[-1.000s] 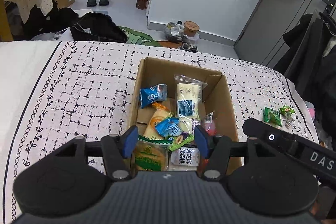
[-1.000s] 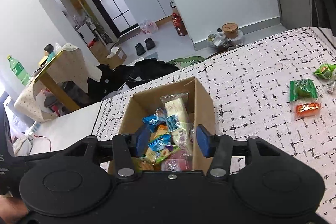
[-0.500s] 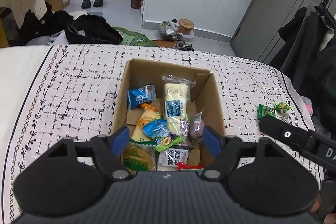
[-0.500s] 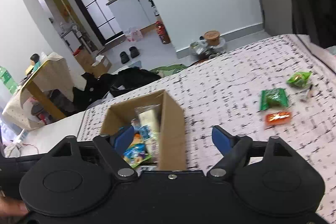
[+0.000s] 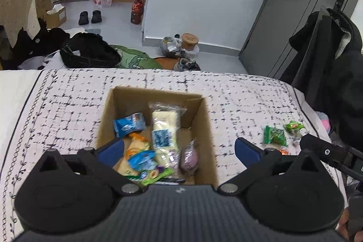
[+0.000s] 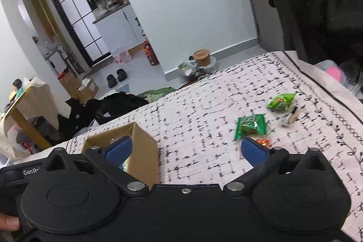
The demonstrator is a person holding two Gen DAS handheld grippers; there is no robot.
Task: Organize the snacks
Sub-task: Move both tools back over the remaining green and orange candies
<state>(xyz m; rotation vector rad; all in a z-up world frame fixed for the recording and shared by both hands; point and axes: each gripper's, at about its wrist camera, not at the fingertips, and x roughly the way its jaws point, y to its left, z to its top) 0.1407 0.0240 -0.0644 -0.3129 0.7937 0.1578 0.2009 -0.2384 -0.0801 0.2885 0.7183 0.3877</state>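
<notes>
Crinkly foil snack packets (image 5: 145, 160) fill an open cardboard box (image 5: 207, 128) on the patterned bedspread (image 5: 68, 110); only the left view shows them. Green packets (image 6: 250, 126) lie apart. Left gripper (image 5: 179, 149) and right gripper (image 6: 186, 149): jaws opening, empty.

The right gripper (image 6: 186, 149) hung over the white black-flecked bedspread (image 6: 204, 128), its jaws opening with nothing between them. The open brown cardboard box (image 6: 143, 151) sat toward the bedspread's left edge; a green foil snack packet (image 6: 250, 126) lay toward its right edge.
</notes>
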